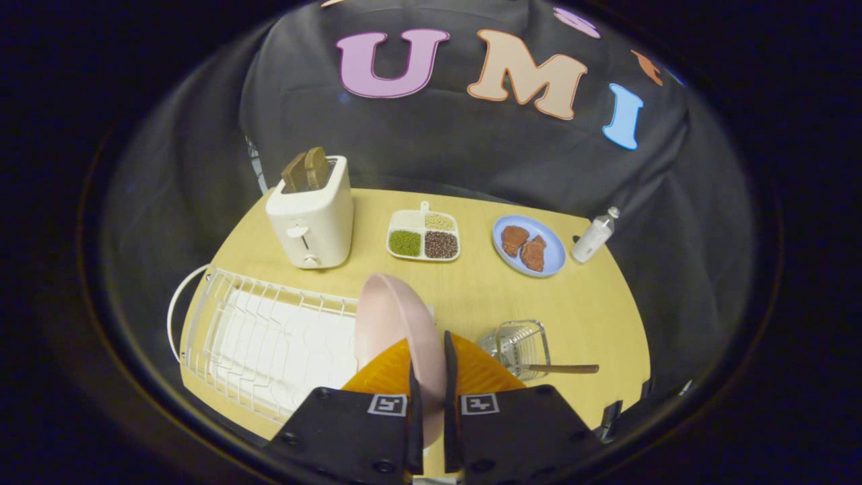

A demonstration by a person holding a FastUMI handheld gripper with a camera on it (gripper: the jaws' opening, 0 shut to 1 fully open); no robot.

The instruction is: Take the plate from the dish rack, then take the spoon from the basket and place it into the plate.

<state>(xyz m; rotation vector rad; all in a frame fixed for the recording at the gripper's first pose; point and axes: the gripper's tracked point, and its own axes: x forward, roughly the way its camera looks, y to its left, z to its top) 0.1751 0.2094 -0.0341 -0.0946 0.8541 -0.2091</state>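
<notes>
A pale pink plate (pixel 394 323) stands on edge between my fingers, and my gripper (pixel 431 367) is shut on its rim. The plate is at the right end of the white wire dish rack (pixel 269 337), lifted or just above it; I cannot tell if it still touches the rack. To the right of my fingers a small wire basket (pixel 515 343) lies on the wooden table (pixel 592 303). A spoon with a wooden handle (pixel 562 368) sticks out of the basket toward the right.
Beyond the rack stands a white toaster (pixel 312 219) with two brown slices in it. Further right along the back are a divided tray of beans and grains (pixel 424 236), a blue plate with meat pieces (pixel 528 246) and a small white bottle (pixel 592 236).
</notes>
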